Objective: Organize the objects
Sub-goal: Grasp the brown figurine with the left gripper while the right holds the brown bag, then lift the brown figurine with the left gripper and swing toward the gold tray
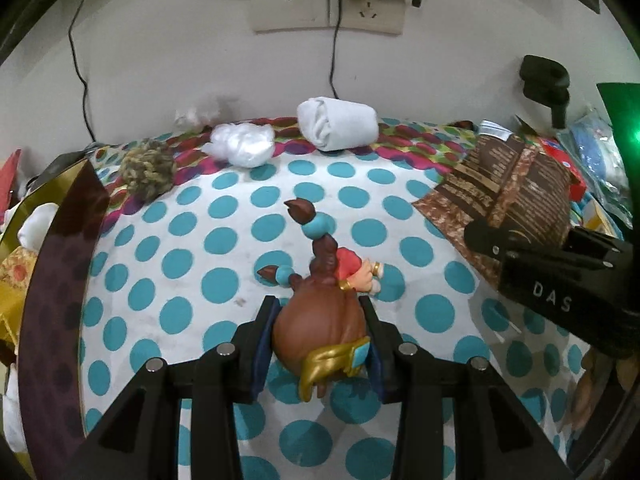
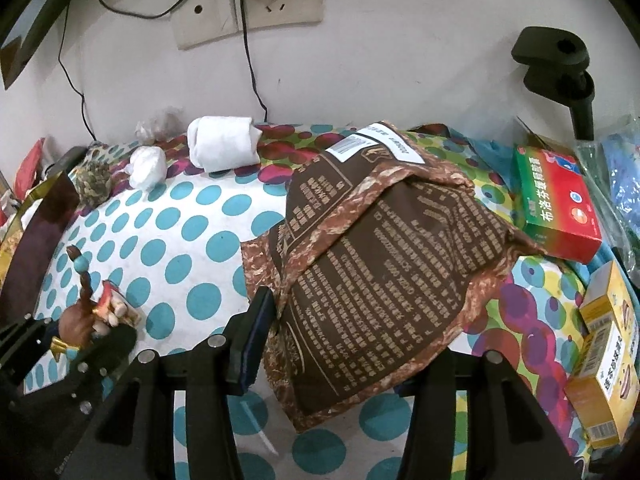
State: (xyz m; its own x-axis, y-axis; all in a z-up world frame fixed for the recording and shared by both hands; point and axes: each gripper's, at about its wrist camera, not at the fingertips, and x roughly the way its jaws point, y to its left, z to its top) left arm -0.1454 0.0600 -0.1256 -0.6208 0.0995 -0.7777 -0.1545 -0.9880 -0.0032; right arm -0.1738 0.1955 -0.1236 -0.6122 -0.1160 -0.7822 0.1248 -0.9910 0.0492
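Note:
My left gripper (image 1: 320, 312) is shut on a toy figurine (image 1: 324, 320) with a brown head, gold band and red top, just over the polka-dot cloth (image 1: 200, 260). The figurine also shows at the left of the right wrist view (image 2: 86, 312). My right gripper (image 2: 352, 312) has its jaws wide on either side of a brown printed bag (image 2: 384, 240); its left finger (image 2: 256, 320) sits beside the bag's edge and the right finger is hidden under the bag. The bag also shows in the left wrist view (image 1: 504, 184).
At the back by the wall lie a rolled white cloth (image 1: 338, 126), a white plastic wad (image 1: 240, 144) and a yarn ball (image 1: 148, 168). A dark gold-edged box (image 1: 60, 280) stands left. A green-red medicine box (image 2: 556, 204) and yellow boxes (image 2: 604, 364) lie right. Cables hang from a wall socket (image 1: 328, 4).

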